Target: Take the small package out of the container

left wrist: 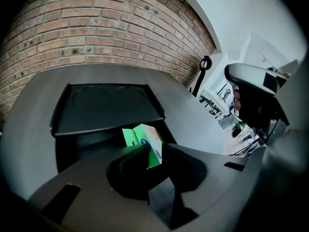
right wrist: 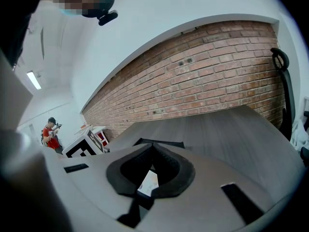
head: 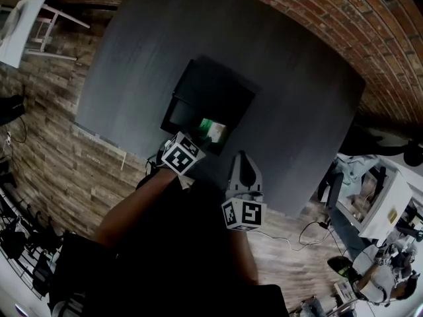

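I read the left gripper (left wrist: 150,151) as clamped on the small package (left wrist: 144,138), a green carton with a white-and-orange face and a blue mark (print illegible). It stood upright in the open mouth of the black container (head: 198,94) on the grey table (head: 297,111). The right gripper (right wrist: 152,151) was closed, tips touching, gripping nothing.

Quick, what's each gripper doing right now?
Left gripper: closed on the small package.
Right gripper: closed, holding nothing.
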